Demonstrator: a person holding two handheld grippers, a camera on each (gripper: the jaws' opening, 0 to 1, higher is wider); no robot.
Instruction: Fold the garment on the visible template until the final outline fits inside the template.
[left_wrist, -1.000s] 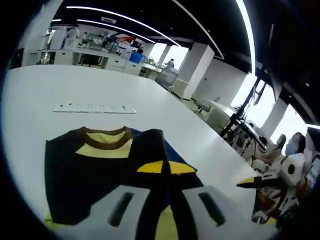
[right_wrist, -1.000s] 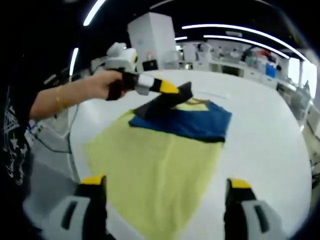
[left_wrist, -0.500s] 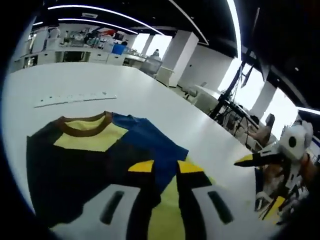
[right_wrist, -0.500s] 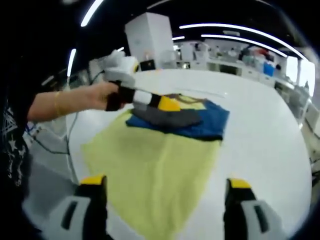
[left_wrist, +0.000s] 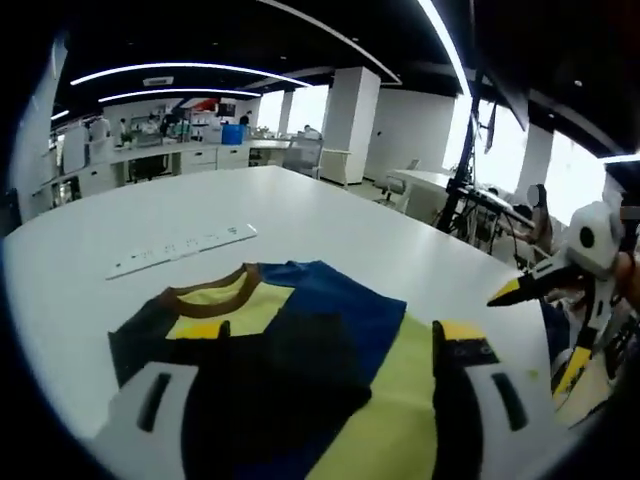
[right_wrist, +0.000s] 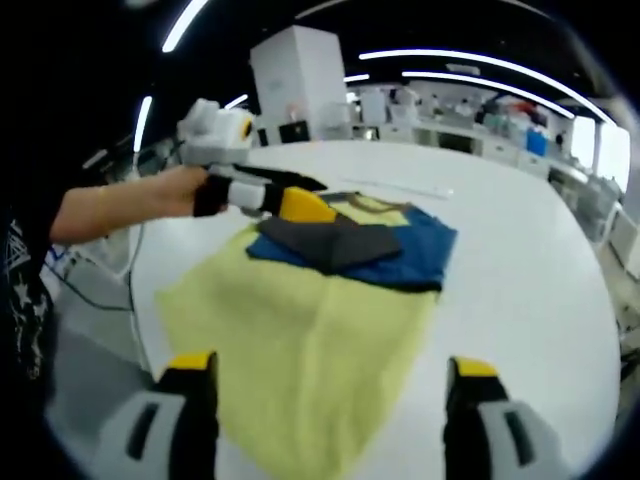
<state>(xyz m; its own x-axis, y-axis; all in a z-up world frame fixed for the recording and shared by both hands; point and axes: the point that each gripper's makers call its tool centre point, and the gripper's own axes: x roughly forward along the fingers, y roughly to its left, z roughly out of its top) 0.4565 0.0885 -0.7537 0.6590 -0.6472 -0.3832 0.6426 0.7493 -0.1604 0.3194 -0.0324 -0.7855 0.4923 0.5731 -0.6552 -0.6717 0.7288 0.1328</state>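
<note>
The garment (left_wrist: 300, 350) lies flat on the white table (left_wrist: 330, 215), with a brown collar, a yellow chest patch, blue and black panels and a yellow body. In the right gripper view its yellow body (right_wrist: 300, 340) lies nearest, and a black sleeve (right_wrist: 335, 240) rests folded over the blue part (right_wrist: 415, 255). My left gripper (left_wrist: 328, 335) stands open just above the garment, holding nothing. A hand holds the left gripper (right_wrist: 310, 195) over the collar end. My right gripper (right_wrist: 328, 368) is open above the yellow hem. The right gripper (left_wrist: 535, 330) also hangs at the table's right edge.
A long white strip (left_wrist: 180, 248) lies on the table beyond the collar. The person's forearm (right_wrist: 110, 205) reaches in from the left. Desks and a white pillar (left_wrist: 345, 125) stand in the background. The table edge (right_wrist: 150, 330) runs close beside the yellow hem.
My left gripper has opened and let go of the black sleeve, which now lies folded across the garment. The right gripper stays open and has barely moved.
</note>
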